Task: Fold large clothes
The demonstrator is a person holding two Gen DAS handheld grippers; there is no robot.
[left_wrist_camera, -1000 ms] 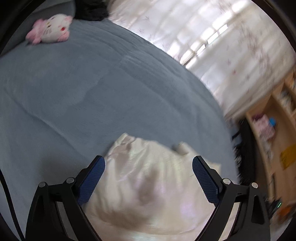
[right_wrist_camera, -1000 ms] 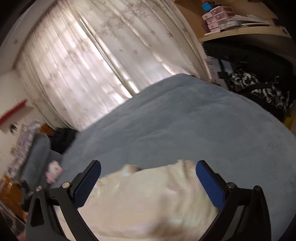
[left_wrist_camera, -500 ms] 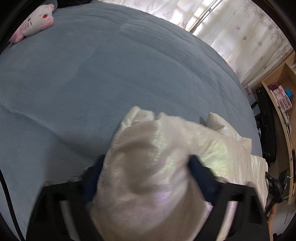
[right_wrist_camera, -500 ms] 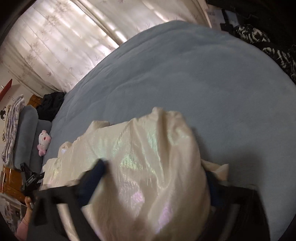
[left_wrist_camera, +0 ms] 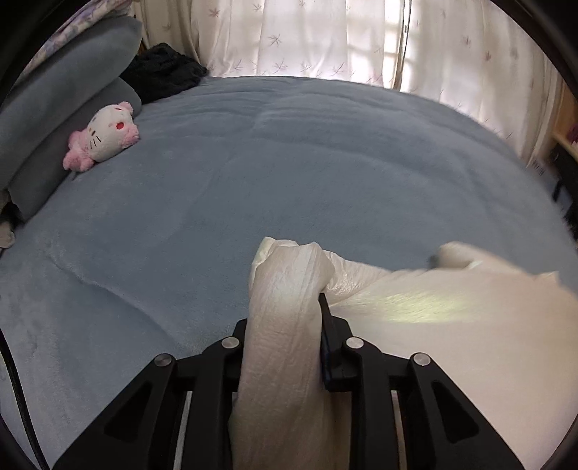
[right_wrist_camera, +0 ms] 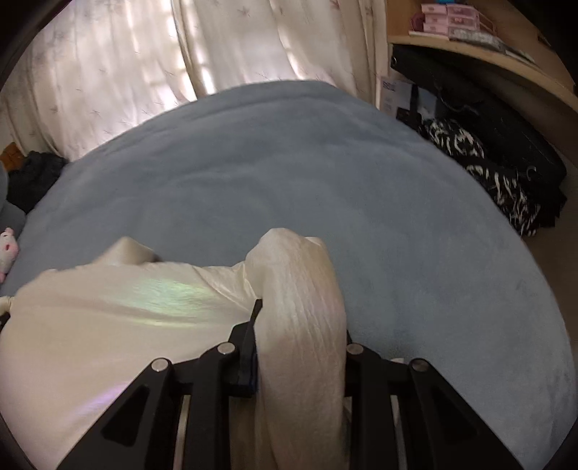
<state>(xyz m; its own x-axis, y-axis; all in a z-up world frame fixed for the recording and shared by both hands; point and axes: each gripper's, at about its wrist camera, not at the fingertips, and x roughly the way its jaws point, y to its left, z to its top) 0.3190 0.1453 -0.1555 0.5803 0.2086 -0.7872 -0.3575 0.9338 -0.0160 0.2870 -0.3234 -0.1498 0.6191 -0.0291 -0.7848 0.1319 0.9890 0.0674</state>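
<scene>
Left wrist view: the cream garment [left_wrist_camera: 451,325], a shiny, faintly iridescent fabric, lies on the near part of the bed [left_wrist_camera: 289,180], spreading toward the bed's right side, with one bunched fold drawn up between the fingers of the left gripper [left_wrist_camera: 285,325]. The jaws have just been closing, and now they pinch that fold; the cloth bulges out ahead of the fingertips and hides most of the left finger, while the right pad presses against the fabric's side. Beyond the garment the grey-blue bed cover stretches bare to the far edge, with a shallow crease running across its near left part. A pink and white plush toy [left_wrist_camera: 103,135] rests at the far left of the bed, against grey pillows [left_wrist_camera: 61,90], and a dark bundle of cloth [left_wrist_camera: 162,72] sits near the far left corner. Pale patterned curtains [left_wrist_camera: 325,36] hang behind the far edge.

In the right wrist view the same garment [right_wrist_camera: 126,325] spreads to the left, and the right gripper [right_wrist_camera: 300,325] has likewise just been closing and clamps another bunched fold, which rises in a hump ahead of its fingers. Past the bed's right edge lies a black and white patterned cloth [right_wrist_camera: 487,173] beside a dark case, under a wooden shelf [right_wrist_camera: 487,54] carrying small pink boxes [right_wrist_camera: 448,21].
</scene>
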